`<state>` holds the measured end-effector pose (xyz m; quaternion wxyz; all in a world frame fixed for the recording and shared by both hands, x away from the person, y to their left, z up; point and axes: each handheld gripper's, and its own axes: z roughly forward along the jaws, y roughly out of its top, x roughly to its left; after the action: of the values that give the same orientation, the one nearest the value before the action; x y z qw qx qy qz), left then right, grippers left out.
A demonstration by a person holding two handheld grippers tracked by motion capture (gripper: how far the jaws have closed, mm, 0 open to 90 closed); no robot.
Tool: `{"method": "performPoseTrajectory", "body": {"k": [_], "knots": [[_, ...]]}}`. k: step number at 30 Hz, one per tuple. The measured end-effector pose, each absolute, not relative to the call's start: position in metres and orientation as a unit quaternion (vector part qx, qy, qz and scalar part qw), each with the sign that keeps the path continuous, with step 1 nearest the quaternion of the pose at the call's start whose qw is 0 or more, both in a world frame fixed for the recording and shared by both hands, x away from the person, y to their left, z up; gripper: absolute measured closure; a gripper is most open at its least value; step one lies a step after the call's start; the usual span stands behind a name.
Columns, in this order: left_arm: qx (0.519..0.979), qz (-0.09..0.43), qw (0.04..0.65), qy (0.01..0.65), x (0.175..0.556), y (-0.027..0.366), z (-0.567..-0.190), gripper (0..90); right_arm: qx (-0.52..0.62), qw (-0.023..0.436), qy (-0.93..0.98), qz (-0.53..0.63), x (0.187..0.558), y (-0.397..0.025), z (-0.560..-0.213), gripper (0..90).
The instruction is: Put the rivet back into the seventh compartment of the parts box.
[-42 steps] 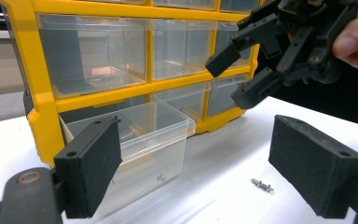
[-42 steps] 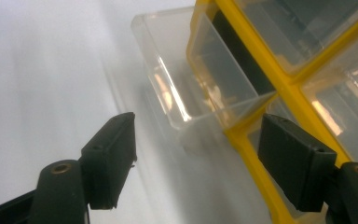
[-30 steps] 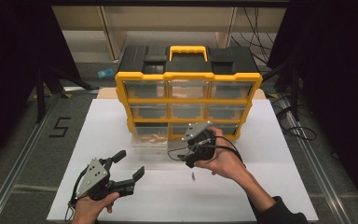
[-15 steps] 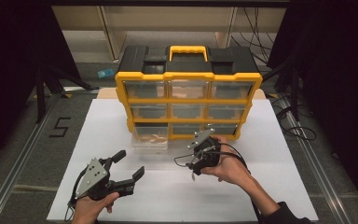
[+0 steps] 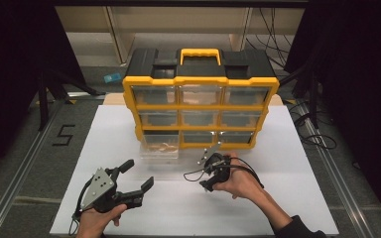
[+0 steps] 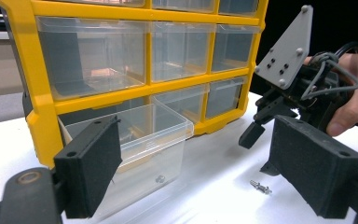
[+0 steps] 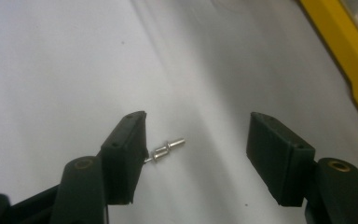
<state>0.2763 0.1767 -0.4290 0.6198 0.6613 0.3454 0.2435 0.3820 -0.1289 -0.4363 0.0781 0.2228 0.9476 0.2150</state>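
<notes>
A small metal pin (image 7: 167,149) lies on the white table (image 5: 287,208), just in front of the yellow organizer (image 5: 201,82). My right gripper (image 7: 198,149) points down over it, open, with the pin close against the inner face of its left jaw and touching neither pad that I can tell. From the left gripper view the same pin (image 6: 260,187) lies under the right gripper (image 6: 259,154). My left gripper (image 5: 136,176) hovers open and holds nothing at the front left. The organizer's bottom-left clear drawer (image 5: 159,148) is pulled out.
The organizer's other clear drawers (image 6: 182,49) are pushed in. A small metal part (image 6: 159,178) sits inside the pulled-out drawer (image 6: 135,154). Dark floor with rails lies off the table's left edge (image 5: 67,193).
My right gripper has come away from the organizer's front and dropped toward the table, nearer the person. The left gripper has stayed where it was.
</notes>
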Motion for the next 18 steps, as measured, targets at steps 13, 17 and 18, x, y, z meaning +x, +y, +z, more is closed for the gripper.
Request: {"method": "performPoseTrajectory", "body": {"k": [13, 17, 18], "knots": [[0.663, 0.243, 0.618, 0.345, 0.276, 0.176, -0.429, 16.5, 0.252, 0.038, 0.951, 0.173, 0.386, -0.123, -0.455, 52.8], [0.663, 0.243, 0.618, 0.345, 0.276, 0.176, -0.429, 16.5, 0.259, 0.031, 0.951, 0.167, 0.387, -0.123, -0.458, 55.8], [0.664, 0.243, 0.618, 0.344, 0.276, 0.176, -0.429, 16.5, 0.255, 0.033, 0.952, 0.167, 0.387, -0.123, -0.459, 57.1]]}}
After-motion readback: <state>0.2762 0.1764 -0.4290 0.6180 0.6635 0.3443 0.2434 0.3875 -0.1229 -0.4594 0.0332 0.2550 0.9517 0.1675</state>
